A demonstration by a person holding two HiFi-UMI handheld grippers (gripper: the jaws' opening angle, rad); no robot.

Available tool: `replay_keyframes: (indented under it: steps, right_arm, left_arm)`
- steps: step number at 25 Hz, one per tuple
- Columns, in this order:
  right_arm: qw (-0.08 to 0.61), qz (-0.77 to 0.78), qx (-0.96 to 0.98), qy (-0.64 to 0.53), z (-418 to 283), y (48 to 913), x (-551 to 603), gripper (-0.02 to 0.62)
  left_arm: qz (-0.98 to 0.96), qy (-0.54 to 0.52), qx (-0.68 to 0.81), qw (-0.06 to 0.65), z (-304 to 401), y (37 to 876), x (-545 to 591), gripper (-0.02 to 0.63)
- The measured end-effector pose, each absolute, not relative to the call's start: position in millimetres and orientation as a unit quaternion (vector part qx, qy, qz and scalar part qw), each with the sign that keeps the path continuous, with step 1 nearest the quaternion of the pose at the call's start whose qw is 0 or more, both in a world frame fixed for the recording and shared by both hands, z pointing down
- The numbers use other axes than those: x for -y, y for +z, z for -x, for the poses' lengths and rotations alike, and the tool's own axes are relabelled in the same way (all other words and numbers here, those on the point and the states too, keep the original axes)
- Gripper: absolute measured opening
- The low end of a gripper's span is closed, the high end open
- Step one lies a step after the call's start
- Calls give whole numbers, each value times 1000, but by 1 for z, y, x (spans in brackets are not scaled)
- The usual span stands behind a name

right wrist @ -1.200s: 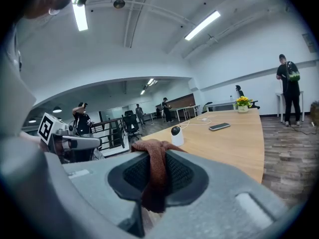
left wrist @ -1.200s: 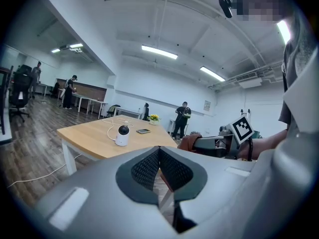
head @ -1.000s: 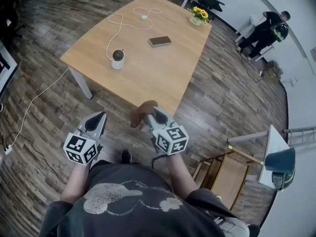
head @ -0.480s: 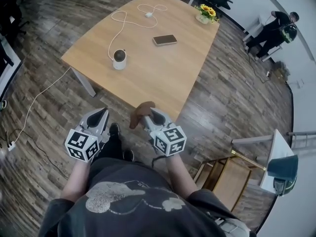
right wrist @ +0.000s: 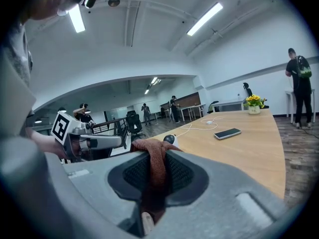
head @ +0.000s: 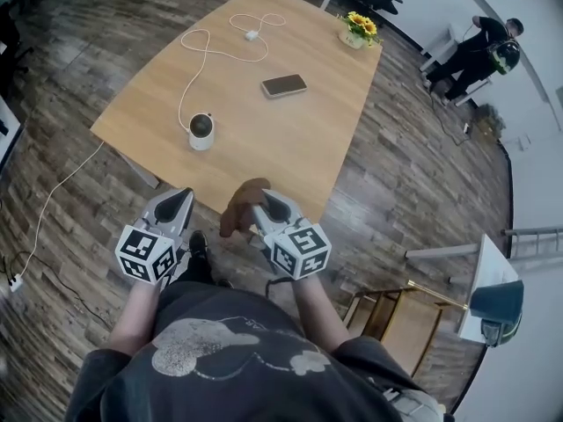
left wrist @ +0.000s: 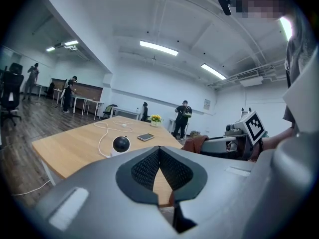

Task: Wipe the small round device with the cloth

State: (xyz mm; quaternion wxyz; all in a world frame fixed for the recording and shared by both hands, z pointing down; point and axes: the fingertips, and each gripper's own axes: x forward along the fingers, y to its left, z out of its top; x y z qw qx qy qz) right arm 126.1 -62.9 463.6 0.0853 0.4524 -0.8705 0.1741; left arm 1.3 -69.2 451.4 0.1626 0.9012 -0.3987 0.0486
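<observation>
**Cloth pinched in the right gripper, device standing apart on the table**

A dark wood-plank floor (head: 413,174) surrounds a large light wooden table (head: 290,148). The person in a grey printed shirt (head: 229,359) stands at the table's near edge and holds both grippers out in front of the body.

The left gripper (head: 180,196) hangs over the floor just short of the table. In the left gripper view its jaws (left wrist: 159,151) meet at the tips with nothing between them.

The right gripper (head: 264,199) sits just beside it, at the table's edge. Its jaws are closed on a rust-brown knitted cloth (right wrist: 154,171). The cloth is pressed between the pads, bunches over the tips and droops to the left in the head view (head: 239,207).

The small round white device with a dark top (head: 201,131) stands upright on the near left part of the table, well apart from both grippers and the cloth. A white cable (head: 204,51) loops from it toward the far end. A dark flat phone (head: 284,85) lies near the table's middle. A small pot of yellow flowers (head: 357,26) stands at the far right corner.
</observation>
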Motion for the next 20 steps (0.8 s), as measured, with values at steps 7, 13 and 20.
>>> replay_keyframes:
  steps: [7,13,20]
  right_arm:
    - [38,-445,881,152,-103,411,124,52]
    - [26,-427,894,134,-74,386,167,52]
    - [36,-389,914,113,-28,380,205,54]
  left_arm:
    - [-901,48,399,165,17,450,130,17]
    - [-902,45,395,170,29,450,167,17]
    - [-899,43,399,174,52,453,203,17]
